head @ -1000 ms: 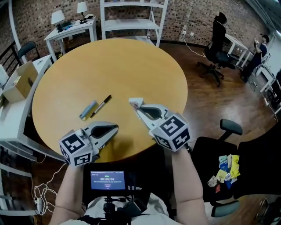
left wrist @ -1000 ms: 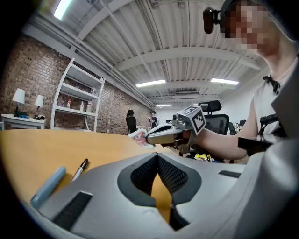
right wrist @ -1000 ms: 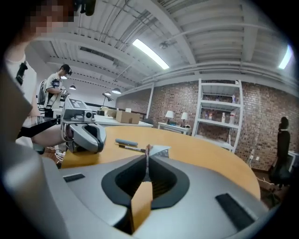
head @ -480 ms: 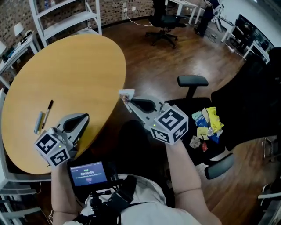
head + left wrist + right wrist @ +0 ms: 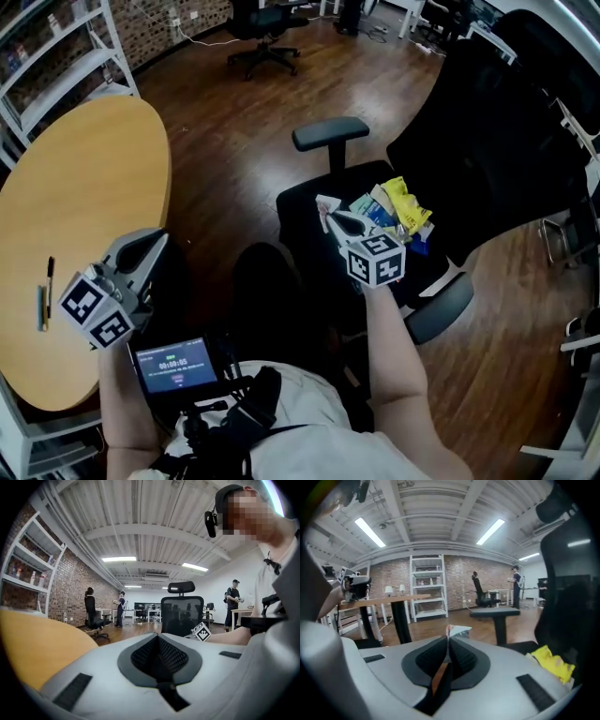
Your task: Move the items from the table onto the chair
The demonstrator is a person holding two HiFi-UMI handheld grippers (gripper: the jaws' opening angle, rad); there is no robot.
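Bright, even light comes down from the ceiling strip lights (image 5: pixel 119 558), leaving a soft sheen on the wooden floor (image 5: pixel 234 141). Both gripper views bulge and blacken at the corners; the black chair (image 5: pixel 487 122) swallows detail

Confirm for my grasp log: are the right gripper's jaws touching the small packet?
Touching. The right gripper view shows the right gripper with its jaws closed on the small packet, whose white corner sticks out past their tips.

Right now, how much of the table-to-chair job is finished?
Several packets already lie on the chair. The right gripper holds a small packet above it, not yet dropped. A pen and a slim pale item are left on the table.
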